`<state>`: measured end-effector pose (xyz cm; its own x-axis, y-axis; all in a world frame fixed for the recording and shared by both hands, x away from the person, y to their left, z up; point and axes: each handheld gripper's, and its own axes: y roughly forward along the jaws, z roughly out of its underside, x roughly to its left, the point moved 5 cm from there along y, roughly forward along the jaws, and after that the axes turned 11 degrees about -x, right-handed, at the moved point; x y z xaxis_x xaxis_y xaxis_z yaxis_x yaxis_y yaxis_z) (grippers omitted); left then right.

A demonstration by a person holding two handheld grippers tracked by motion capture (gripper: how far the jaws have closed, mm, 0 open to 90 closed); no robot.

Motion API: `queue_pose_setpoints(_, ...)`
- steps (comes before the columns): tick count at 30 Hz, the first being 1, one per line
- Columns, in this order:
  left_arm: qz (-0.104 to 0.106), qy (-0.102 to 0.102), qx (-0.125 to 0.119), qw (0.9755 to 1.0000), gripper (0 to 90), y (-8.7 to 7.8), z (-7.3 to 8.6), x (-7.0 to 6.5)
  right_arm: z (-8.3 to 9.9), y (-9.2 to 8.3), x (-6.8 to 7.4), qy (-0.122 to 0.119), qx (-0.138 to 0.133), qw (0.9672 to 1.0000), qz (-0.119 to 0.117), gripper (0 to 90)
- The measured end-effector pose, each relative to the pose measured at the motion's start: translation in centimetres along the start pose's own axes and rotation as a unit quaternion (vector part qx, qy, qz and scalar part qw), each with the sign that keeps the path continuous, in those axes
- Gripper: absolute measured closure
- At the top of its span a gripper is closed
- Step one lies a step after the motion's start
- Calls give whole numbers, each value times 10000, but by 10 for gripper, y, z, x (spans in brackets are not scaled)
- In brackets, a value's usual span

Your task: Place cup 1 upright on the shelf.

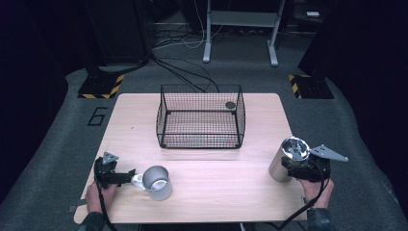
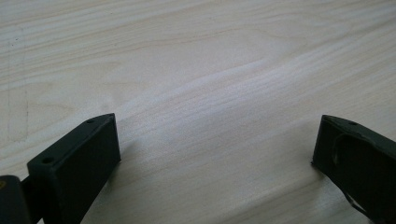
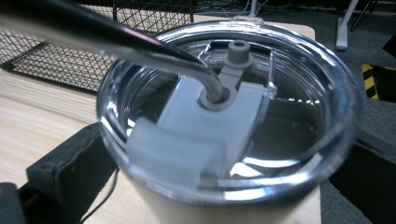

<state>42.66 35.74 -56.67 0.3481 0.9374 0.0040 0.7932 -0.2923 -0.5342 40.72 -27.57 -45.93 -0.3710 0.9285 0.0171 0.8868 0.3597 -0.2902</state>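
Note:
A steel tumbler (image 1: 284,162) with a clear lid (image 3: 233,107) sits at the table's right edge, leaning a little to the left. A bent metal straw (image 3: 140,44) enters a hole in the lid's grey slider. My right gripper (image 1: 294,167) is shut on the tumbler, one black jaw on each side of its body (image 3: 219,205). At the front left stands a steel mug (image 1: 157,182), its handle pointing left. My left gripper (image 1: 130,176) is just left of that handle, open (image 2: 215,140) over bare wood with nothing between its jaws.
A black wire basket (image 1: 200,117) stands at the middle back of the wooden table (image 1: 216,192), with a small dark disc (image 1: 230,104) in its far right corner. Grey floor, cables and stand legs lie beyond the table.

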Motion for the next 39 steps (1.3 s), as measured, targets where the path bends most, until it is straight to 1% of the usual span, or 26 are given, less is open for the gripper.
queue_pose_setpoints(4, 3, 2, 0, 10000, 4, 0, 0, 0, 0, 6, 1, 77, -82, 9999, 7, 0)
queue_pose_setpoints(7, 3, 2, 0, 10000, 4, 0, 0, 0, -3, 7, 1, 69, -187, 9997, 108, 14)
queue_pose_setpoints(8, 3, 2, 0, 10000, 4, 0, 0, 0, -3, 7, 1, 54, -238, 9996, 109, 15)
queue_pose_setpoints(12, 2, 2, 0, 10000, 4, 0, 0, 0, -2, 6, 1, -9, -292, 9995, 140, 22)
queue_pose_setpoints(13, 2, 3, 0, 10000, 4, 0, 0, 0, -1, 6, 2, -10, -351, 9993, 157, 25)
queue_pose_setpoints(15, 2, 1, 0, 10000, 4, 0, 0, 0, -1, 5, 4, -56, -357, 9991, 223, 29)
queue_pose_setpoints(20, 3, 3, 0, 10000, 4, 0, 0, 0, -2, 4, 4, -128, -324, 9990, 281, 32)
queue_pose_setpoints(24, 2, 2, -1, 10000, 4, 0, 0, 0, -3, 3, 5, -115, -299, 9992, 242, 33)
queue_pose_setpoints(25, 1, 1, -1, 10000, 4, 0, 0, 0, -5, 1, 6, -183, -334, 9989, 278, 33)
queue_pose_setpoints(28, 2, 1, -1, 10000, 4, 0, 0, 0, -9, -1, 7, -188, -385, 9988, 241, 33)
queue_pose_setpoints(30, 2, 2, 0, 10000, 4, 0, 0, 0, -15, -3, 10, -201, -399, 9988, 179, 33)
queue_pose_setpoints(34, 2, 1, -1, 10000, 4, 0, 0, 0, -22, -4, 15, -260, -404, 9988, 135, 33)
queue_pose_setpoints(39, 3, 1, 1, 10000, 4, 0, 0, 0, -32, -4, 24, -320, -413, 9986, -13, 33)
